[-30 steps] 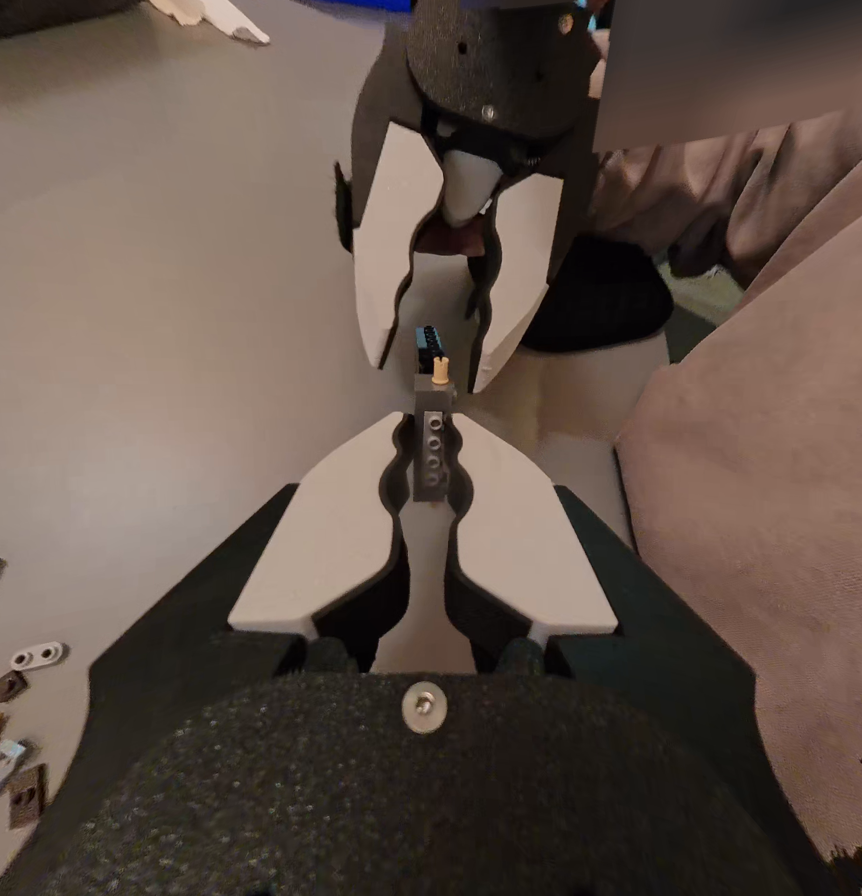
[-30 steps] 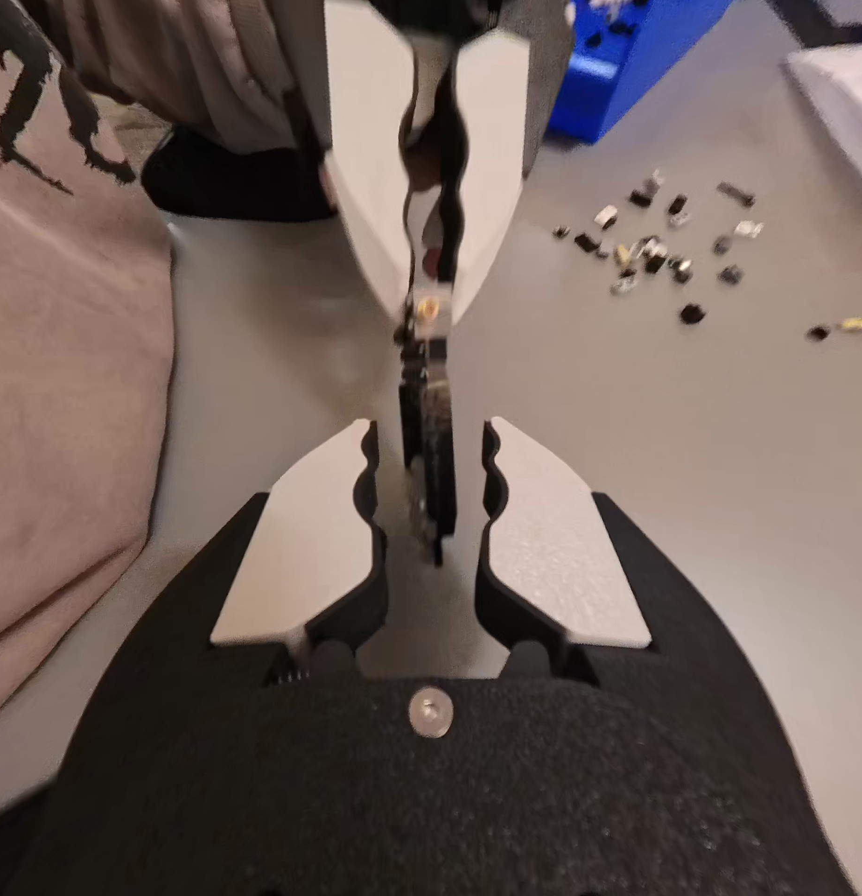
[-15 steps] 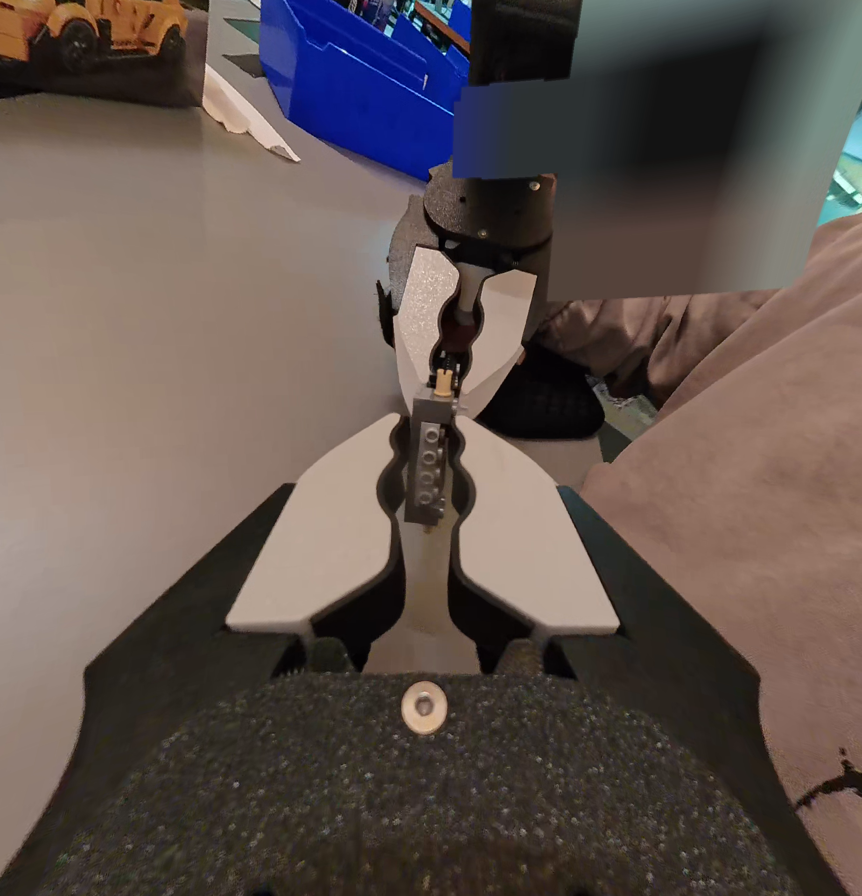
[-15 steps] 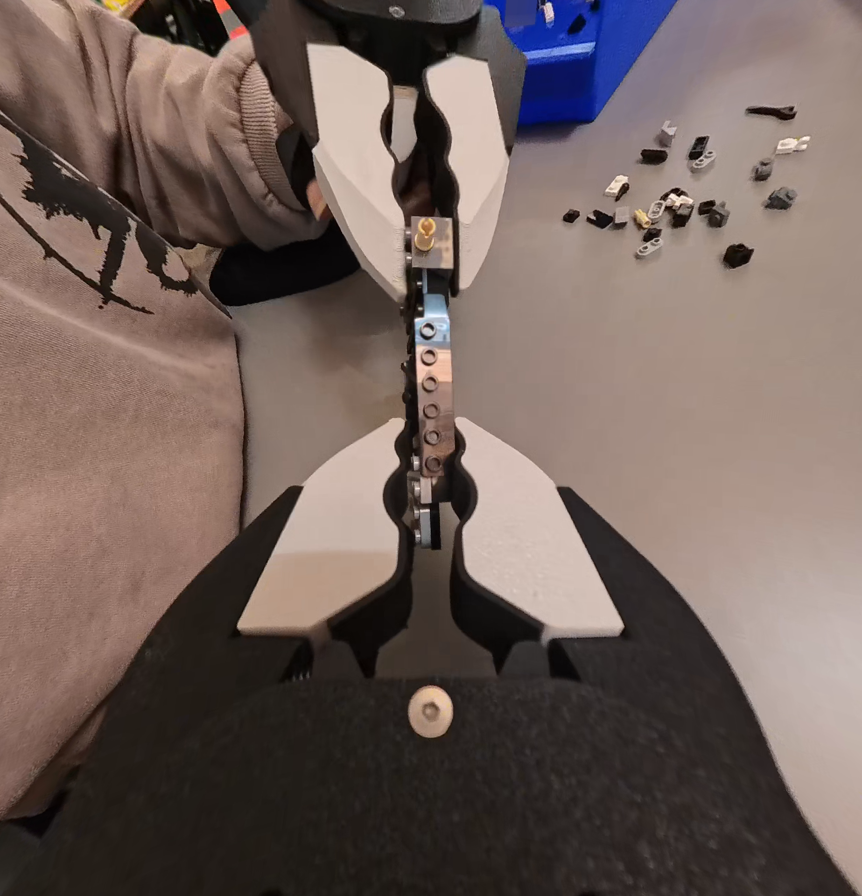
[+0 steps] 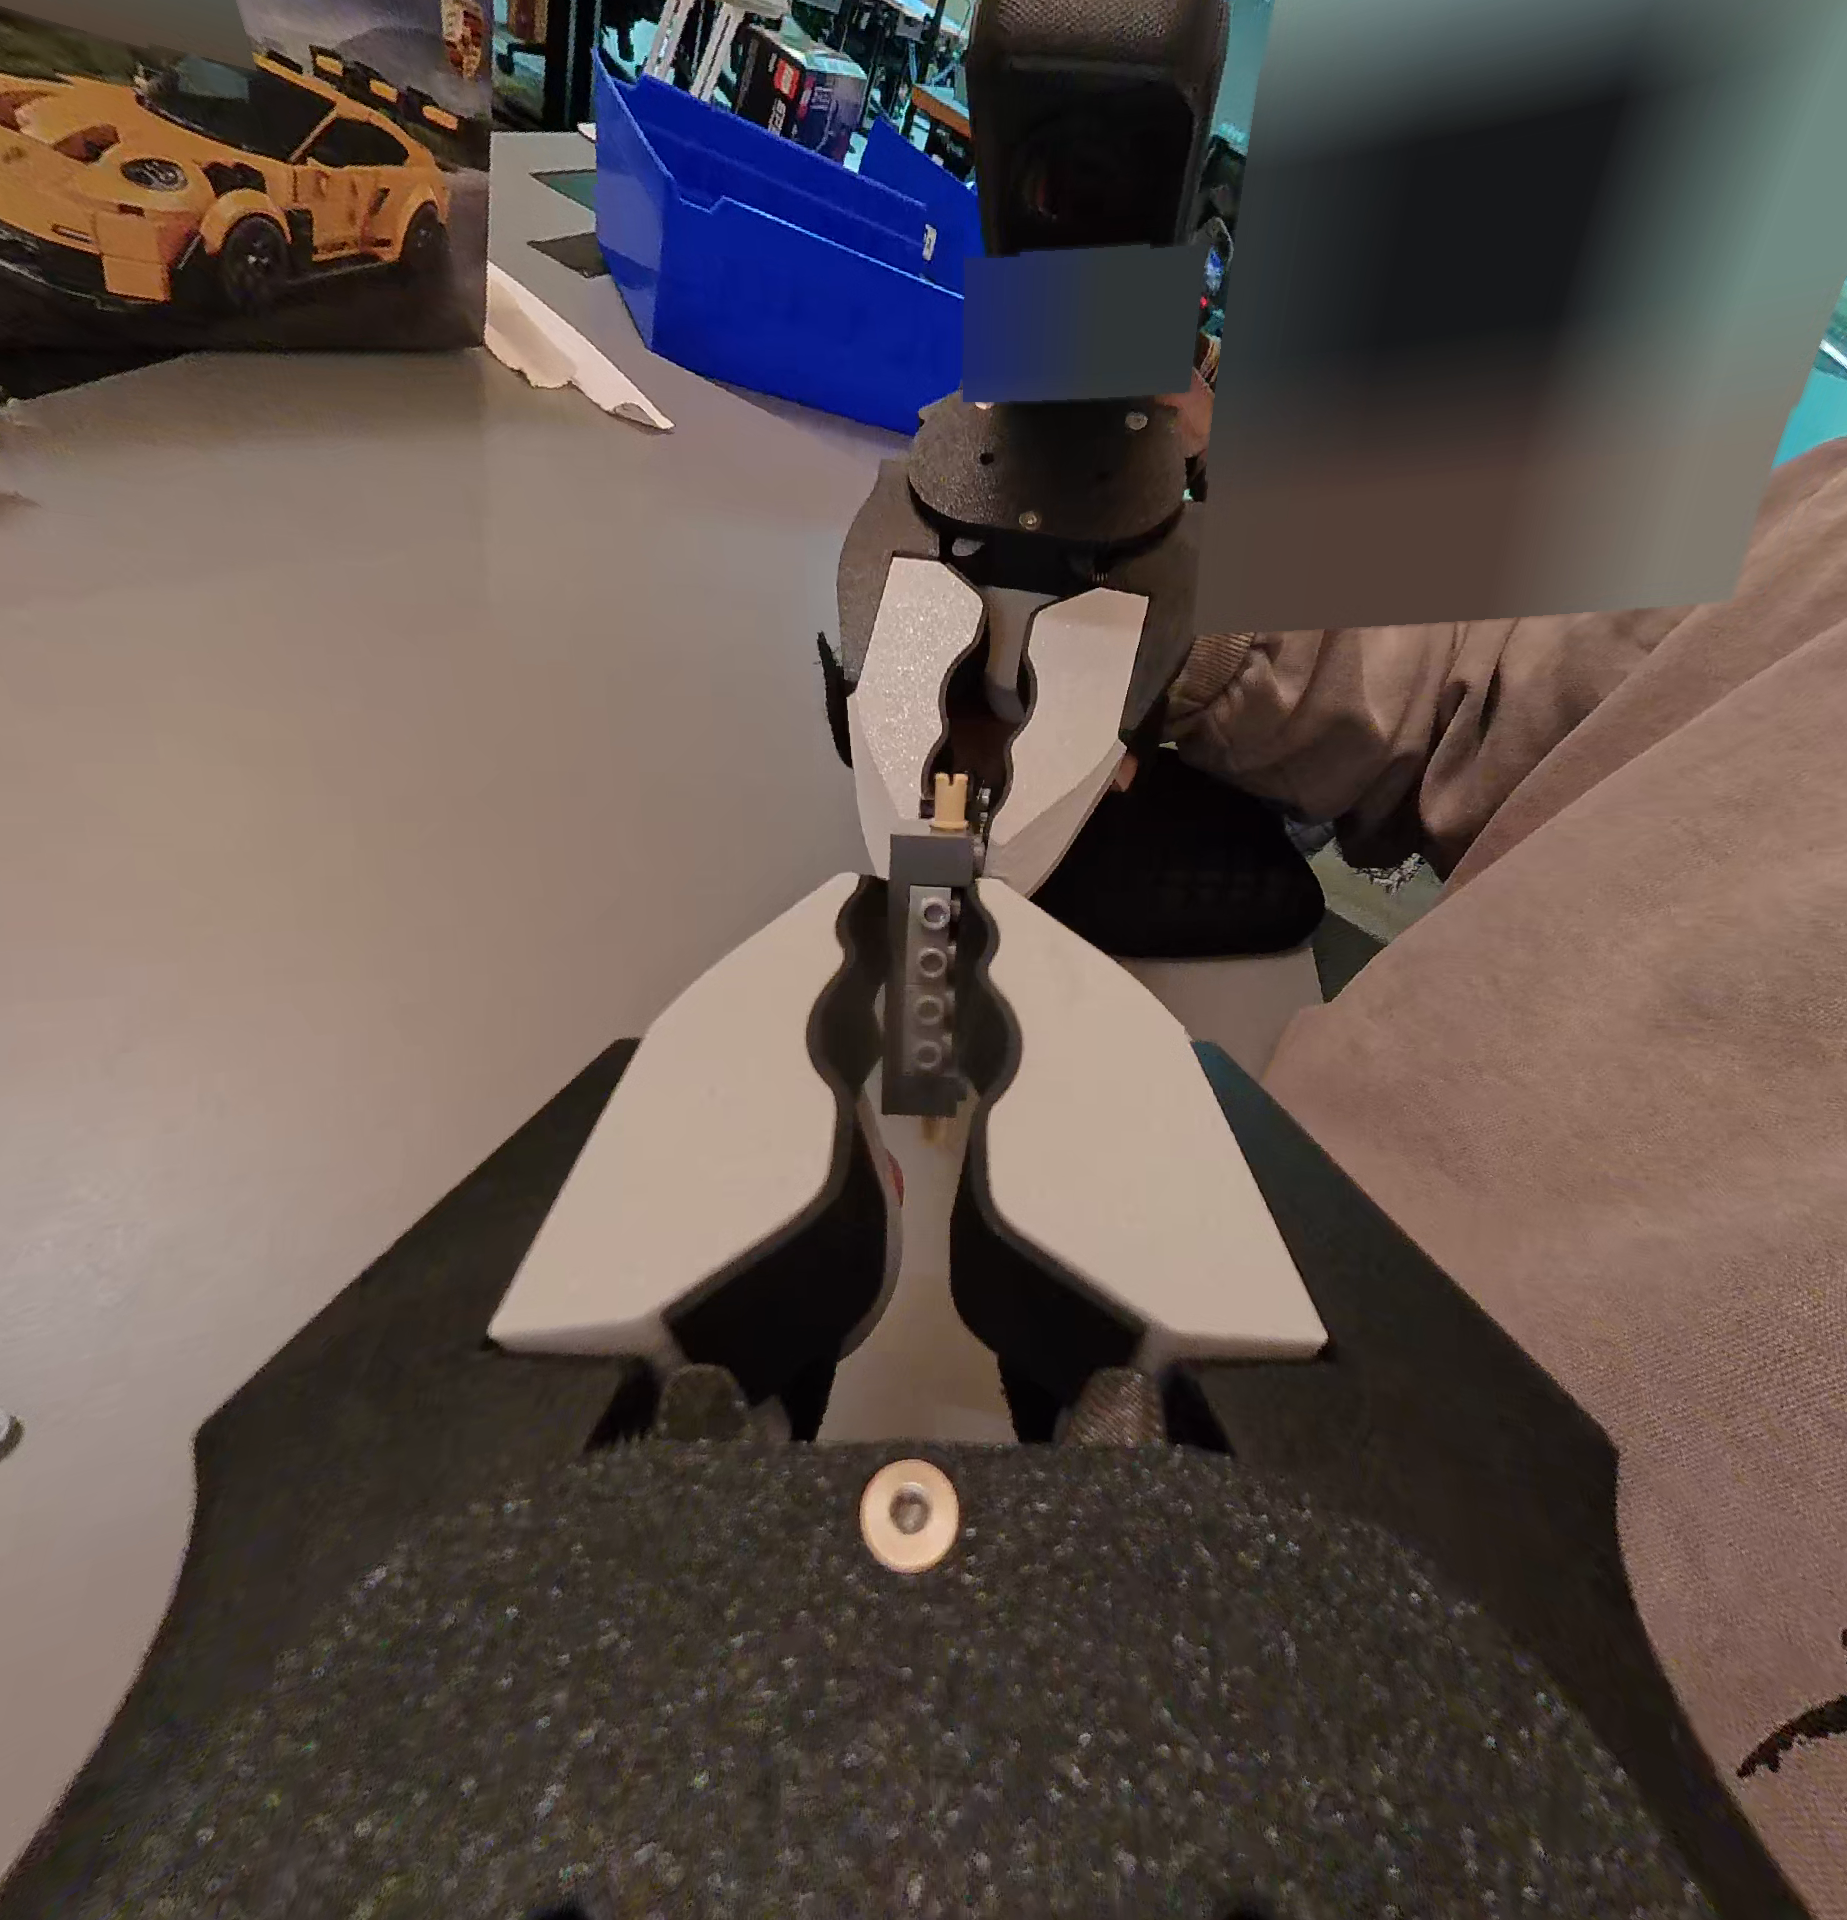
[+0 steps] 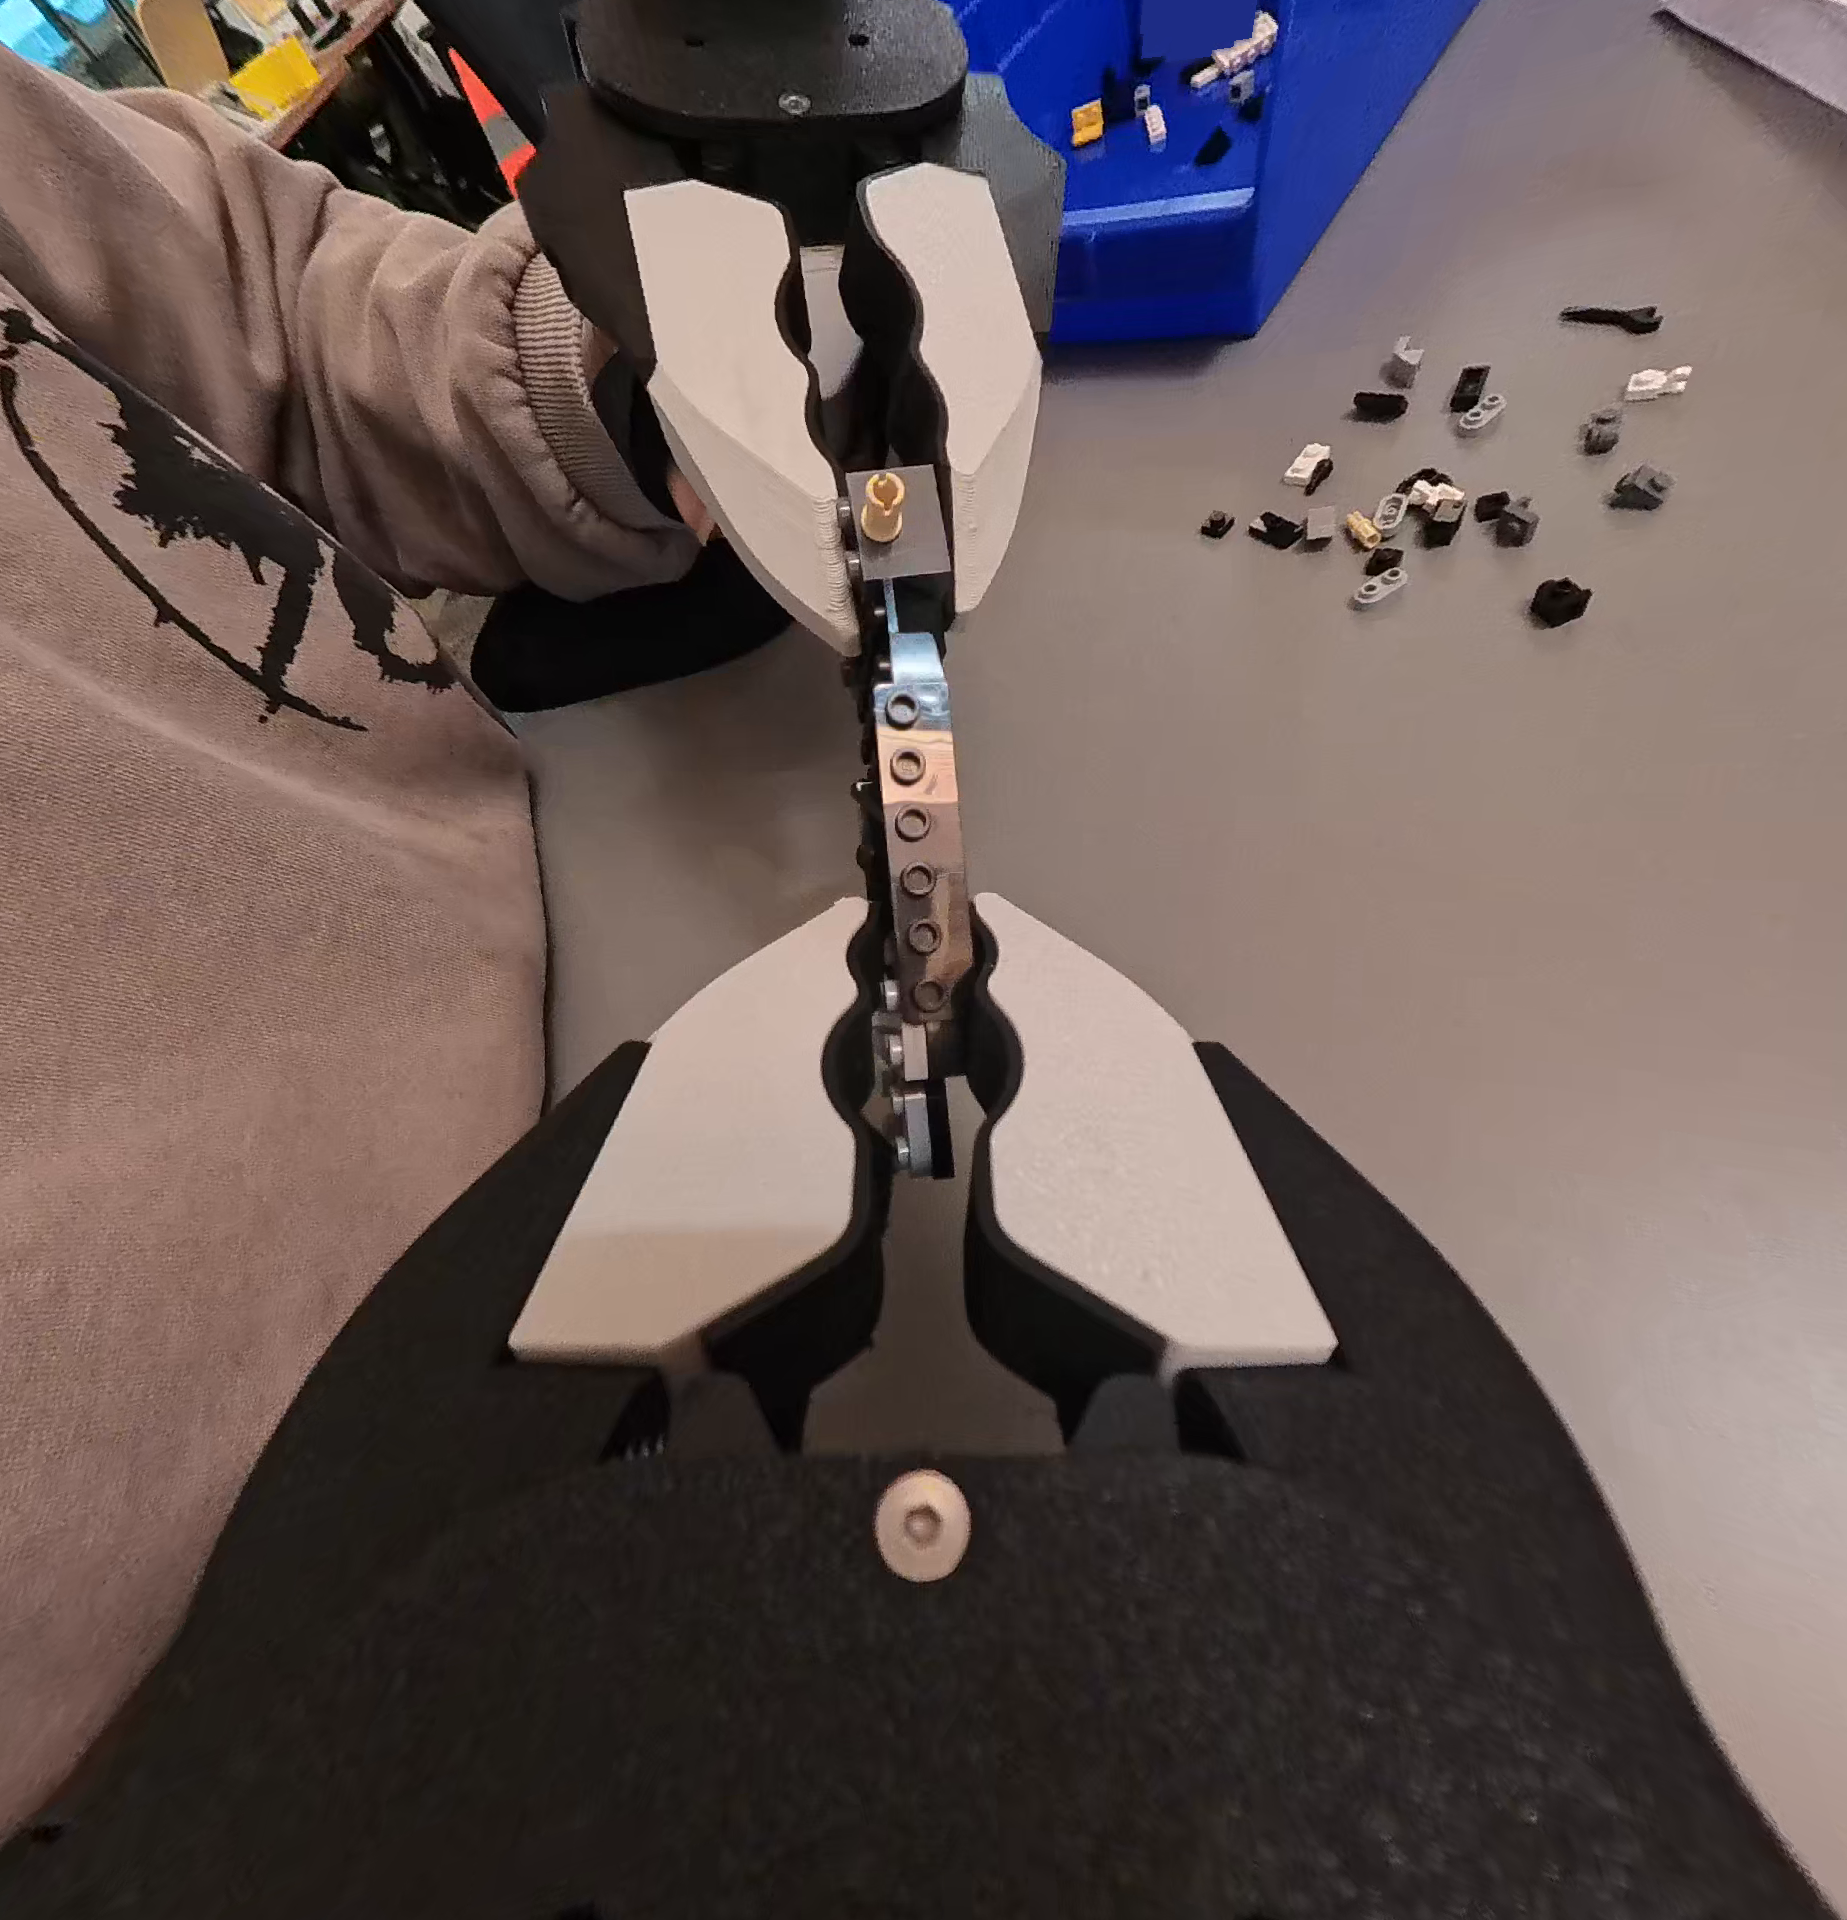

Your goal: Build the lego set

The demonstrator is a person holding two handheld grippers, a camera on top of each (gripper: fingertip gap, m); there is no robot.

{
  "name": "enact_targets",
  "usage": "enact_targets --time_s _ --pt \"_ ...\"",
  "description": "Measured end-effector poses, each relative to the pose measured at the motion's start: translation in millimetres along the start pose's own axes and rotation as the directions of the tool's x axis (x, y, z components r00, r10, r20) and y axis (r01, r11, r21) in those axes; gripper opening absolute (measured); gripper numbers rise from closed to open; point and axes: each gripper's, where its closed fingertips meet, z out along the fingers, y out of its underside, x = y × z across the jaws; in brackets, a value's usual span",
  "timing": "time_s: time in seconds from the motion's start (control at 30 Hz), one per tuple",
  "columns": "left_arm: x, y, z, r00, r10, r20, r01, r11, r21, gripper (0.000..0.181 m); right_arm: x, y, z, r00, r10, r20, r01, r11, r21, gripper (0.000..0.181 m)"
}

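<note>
A long, thin lego assembly [image 6: 914,821] of dark grey and black plates with one light blue piece is held in the air between both grippers. My right gripper [image 6: 924,904] is shut on its near end. My left gripper [image 6: 903,613] faces it and is shut on the far end, a dark grey brick [image 6: 914,540] with a tan pin [image 6: 881,505]. In the left wrist view, my left gripper [image 5: 924,894] is clamped on the studded grey brick [image 5: 929,987]. The tan pin [image 5: 950,800] points at the right gripper [image 5: 976,831] just behind it.
The grey table [image 6: 1418,935] holds a scatter of small loose lego pieces [image 6: 1438,499] at the right. A blue bin [image 5: 794,281] with pieces and a box with a yellow car picture [image 5: 202,187] stand at the back. A person's brown sleeve [image 6: 379,364] and torso border the table. About 5 cm separates my left fingertips from my right.
My right gripper was open around the assembly a second ago and has closed on it. Both grippers have tilted up, so the bin and box come into view. The left stays shut.
</note>
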Motion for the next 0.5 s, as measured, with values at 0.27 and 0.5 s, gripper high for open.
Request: enact_targets --time_s 0.27,0.5 --pt "11.3 -8.6 -5.5 0.995 0.038 -0.088 -0.034 0.998 0.046 0.017 -7.5 -8.9 -2.7 0.999 -0.048 0.001 0.048 0.999 0.025 0.013" --pt "22.1 -9.0 -5.7 0.987 0.115 -0.112 -0.111 0.993 0.046 0.012 -17.2 -17.8 -4.3 0.992 -0.128 -0.016 0.128 0.992 0.012 0.013"
